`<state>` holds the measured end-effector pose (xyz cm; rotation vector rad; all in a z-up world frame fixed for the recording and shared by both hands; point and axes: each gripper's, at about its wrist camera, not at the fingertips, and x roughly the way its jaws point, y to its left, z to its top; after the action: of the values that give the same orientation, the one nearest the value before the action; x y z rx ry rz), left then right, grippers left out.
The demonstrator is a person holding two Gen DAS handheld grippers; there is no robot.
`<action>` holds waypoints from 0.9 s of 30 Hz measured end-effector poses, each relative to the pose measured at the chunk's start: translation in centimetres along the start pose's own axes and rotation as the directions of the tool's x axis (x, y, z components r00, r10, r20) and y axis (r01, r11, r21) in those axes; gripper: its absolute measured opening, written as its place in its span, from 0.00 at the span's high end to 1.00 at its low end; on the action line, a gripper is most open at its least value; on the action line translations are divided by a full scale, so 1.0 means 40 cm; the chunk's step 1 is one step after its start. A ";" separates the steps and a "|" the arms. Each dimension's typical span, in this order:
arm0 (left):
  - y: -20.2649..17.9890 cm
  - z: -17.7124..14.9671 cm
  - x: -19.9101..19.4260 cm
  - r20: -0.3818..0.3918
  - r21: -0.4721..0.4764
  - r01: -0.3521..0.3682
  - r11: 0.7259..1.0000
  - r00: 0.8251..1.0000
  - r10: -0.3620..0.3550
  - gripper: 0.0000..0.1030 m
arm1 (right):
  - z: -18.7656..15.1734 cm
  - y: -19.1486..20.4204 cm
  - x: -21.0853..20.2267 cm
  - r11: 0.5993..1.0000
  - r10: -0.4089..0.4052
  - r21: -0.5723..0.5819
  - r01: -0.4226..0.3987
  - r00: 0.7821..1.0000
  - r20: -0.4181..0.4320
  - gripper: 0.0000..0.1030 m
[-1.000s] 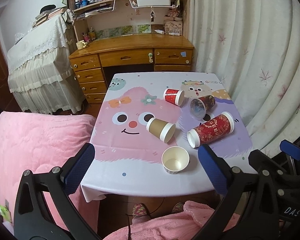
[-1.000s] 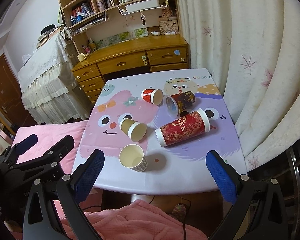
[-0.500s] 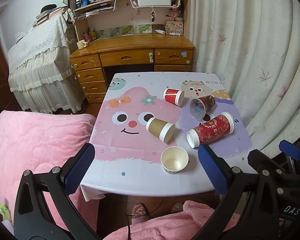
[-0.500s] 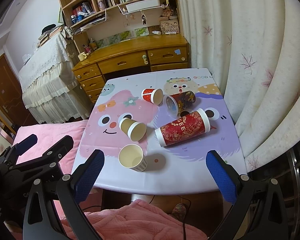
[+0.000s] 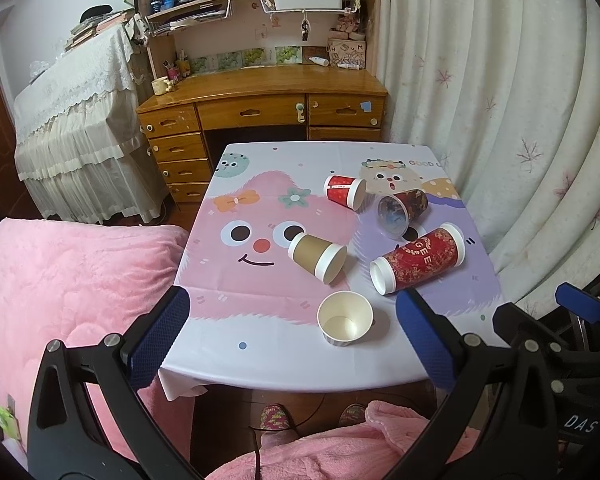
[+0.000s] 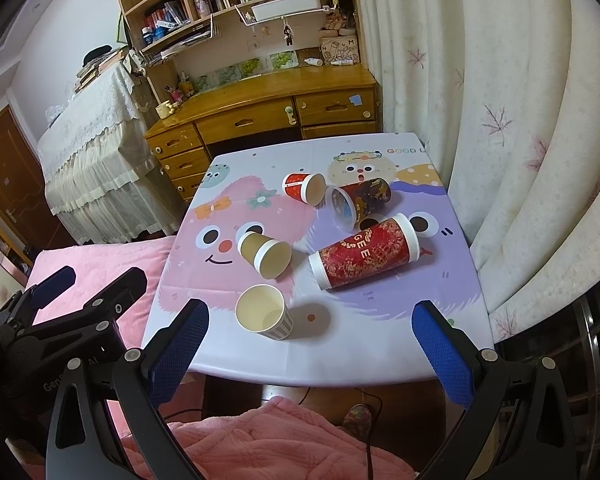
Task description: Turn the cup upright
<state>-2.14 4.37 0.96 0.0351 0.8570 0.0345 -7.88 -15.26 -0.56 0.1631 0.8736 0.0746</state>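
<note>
Several paper cups lie on a small table with a cartoon cloth (image 5: 260,320) (image 6: 380,352). A white cup (image 5: 345,319) (image 6: 263,312) stands upright near the front edge. On their sides lie a brown cup (image 5: 317,252) (image 6: 264,254), a tall red patterned cup (image 5: 418,261) (image 6: 366,253), a small red cup (image 5: 345,192) (image 6: 303,188) and a dark patterned cup (image 5: 402,210) (image 6: 358,199). My left gripper (image 5: 292,336) and right gripper (image 6: 310,344) are both open and empty, held before the table's front edge.
A pink bed (image 5: 68,280) lies left of the table. A curtain (image 5: 500,100) hangs at the right. A wooden desk with drawers (image 5: 260,108) and bookshelves stands behind the table. A pink garment (image 6: 260,440) and slippered feet (image 5: 276,418) are below the front edge.
Both views shift only slightly; the cups have not moved and both grippers stay open.
</note>
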 end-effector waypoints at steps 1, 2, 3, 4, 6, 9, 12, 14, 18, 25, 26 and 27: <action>-0.005 -0.001 0.001 -0.001 -0.001 0.000 1.000 1.000 0.000 0.01 | 0.001 0.000 0.000 1.000 0.001 0.000 -0.001 1.000 0.000 0.00; -0.005 -0.001 0.001 -0.001 -0.001 0.000 1.000 1.000 0.000 0.01 | 0.003 0.003 0.003 1.000 0.000 0.000 0.000 1.000 0.001 0.00; -0.005 -0.001 0.001 -0.001 -0.001 0.000 1.000 1.000 0.000 0.01 | 0.001 0.000 0.002 1.000 0.001 0.001 -0.001 1.000 0.001 0.00; -0.005 -0.001 0.000 -0.001 -0.001 -0.001 1.000 1.000 0.001 0.01 | 0.001 0.000 0.005 1.000 0.001 0.001 -0.001 1.000 0.000 0.00; 0.001 0.001 0.000 0.002 0.001 0.001 1.000 1.000 -0.001 0.01 | 0.001 -0.002 0.003 1.000 0.002 0.002 -0.002 1.000 0.000 0.00; -0.003 0.001 0.000 0.000 -0.001 -0.005 1.000 1.000 0.005 0.01 | 0.000 -0.004 0.002 1.000 0.005 0.001 -0.005 1.000 -0.002 0.00; -0.007 0.000 0.001 0.000 -0.007 -0.009 1.000 1.000 0.009 0.01 | 0.002 -0.003 0.003 1.000 0.004 -0.001 -0.004 1.000 -0.001 0.00; -0.013 -0.001 0.002 0.000 -0.012 -0.012 1.000 1.000 0.012 0.01 | 0.001 -0.005 0.002 1.000 0.005 0.002 -0.005 1.000 -0.002 0.00; -0.003 0.002 0.001 0.000 -0.013 -0.015 1.000 1.000 0.015 0.01 | 0.005 -0.003 0.004 1.000 0.004 0.002 -0.004 1.000 -0.002 0.00; -0.006 0.002 0.001 0.000 -0.013 -0.014 1.000 1.000 0.014 0.01 | 0.009 -0.004 0.007 1.000 0.004 0.004 -0.004 1.000 -0.003 0.00; -0.007 0.002 0.001 0.000 -0.011 -0.015 1.000 1.000 0.015 0.01 | 0.010 -0.005 0.007 1.000 0.004 0.004 -0.004 1.000 -0.004 0.00; -0.005 0.002 0.001 -0.001 -0.014 -0.015 1.000 1.000 0.015 0.01 | 0.008 -0.008 0.004 1.000 0.003 0.007 -0.003 1.000 -0.005 0.00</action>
<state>-2.05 4.19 0.98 0.0286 0.8573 0.0543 -7.56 -15.60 -0.54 0.1713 0.8787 0.0748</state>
